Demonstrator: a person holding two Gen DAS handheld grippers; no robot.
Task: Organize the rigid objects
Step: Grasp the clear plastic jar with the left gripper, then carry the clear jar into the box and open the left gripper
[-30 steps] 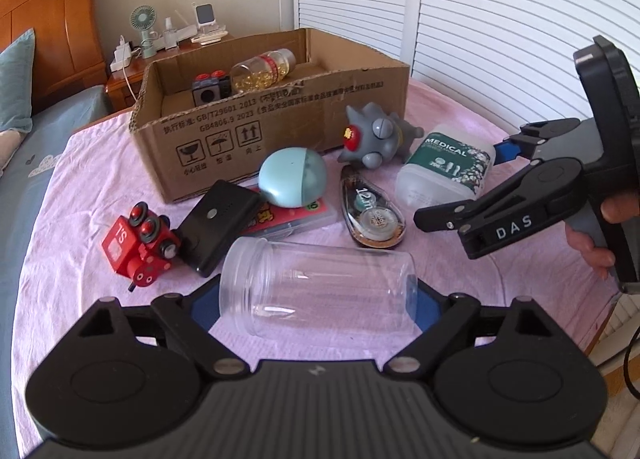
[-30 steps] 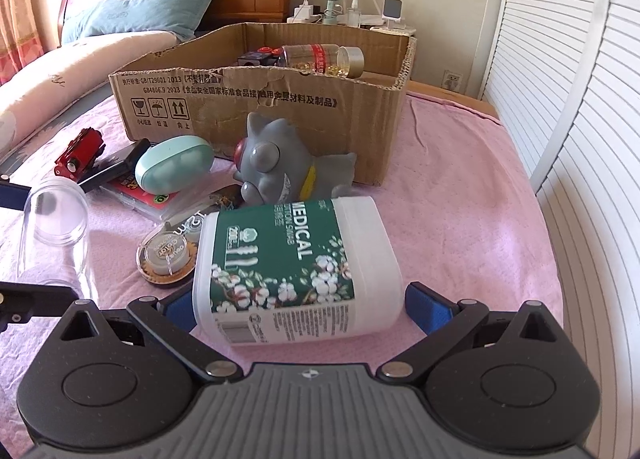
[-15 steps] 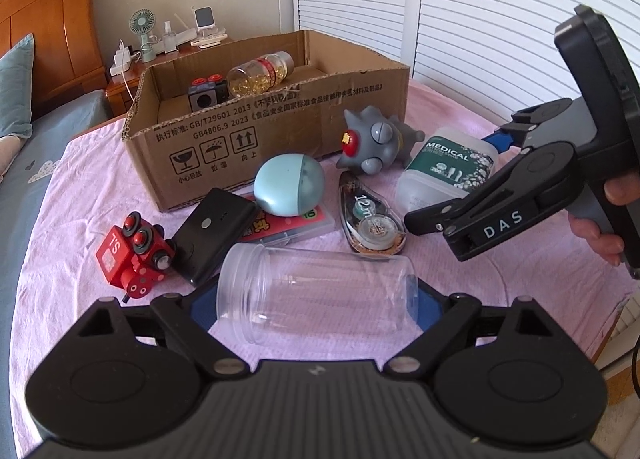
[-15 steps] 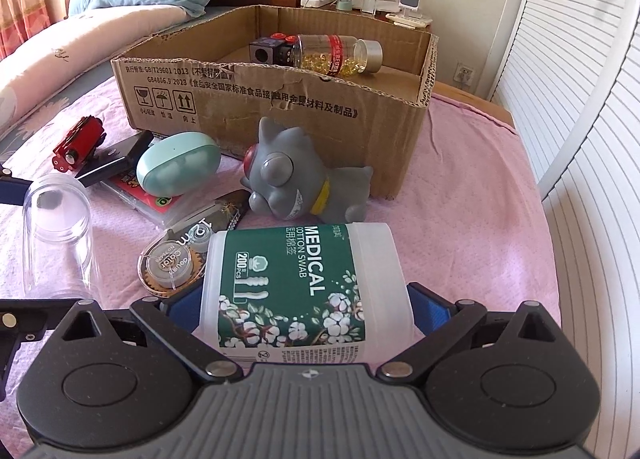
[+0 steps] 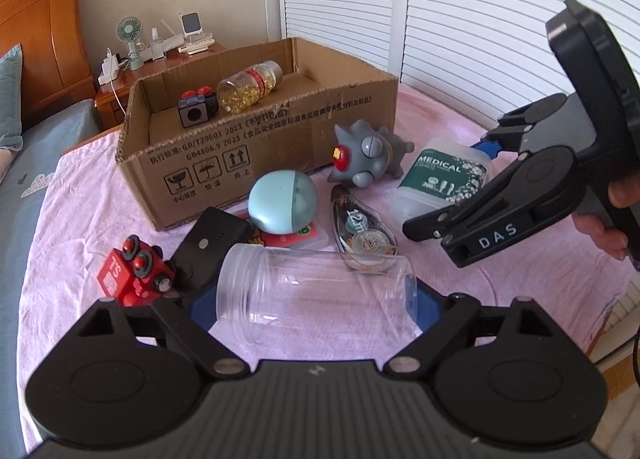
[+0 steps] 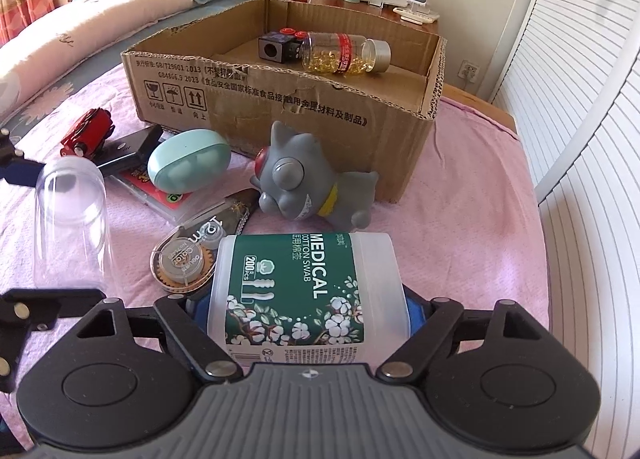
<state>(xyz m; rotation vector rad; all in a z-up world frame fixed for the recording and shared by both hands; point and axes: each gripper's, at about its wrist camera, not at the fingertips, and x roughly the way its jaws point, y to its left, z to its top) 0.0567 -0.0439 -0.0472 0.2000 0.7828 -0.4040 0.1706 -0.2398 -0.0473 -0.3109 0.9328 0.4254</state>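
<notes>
Cardboard box [image 6: 280,99] at the back, pill bottle [image 6: 344,53] and cube [image 6: 278,45] inside | toy figure [image 6: 296,183] before it | swab tub [image 6: 304,295] nearest, tape dispenser [image 6: 192,255] at its left | clear jar [image 6: 70,227] far left.

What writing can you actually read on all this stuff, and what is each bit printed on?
"MEDICAL COTTON SWAB", "200 Pcs": swab tub, held in the right gripper.
"DAS": right gripper's finger.
"12m": tape dispenser.
"GB/T29601 2013", "GB4806.9 2023", then Chinese print and handling signs: box.
"TS": red toy.
Pill bottle label, the tub's small print: too small to read.
Clear jar in the left gripper: no text.
</notes>
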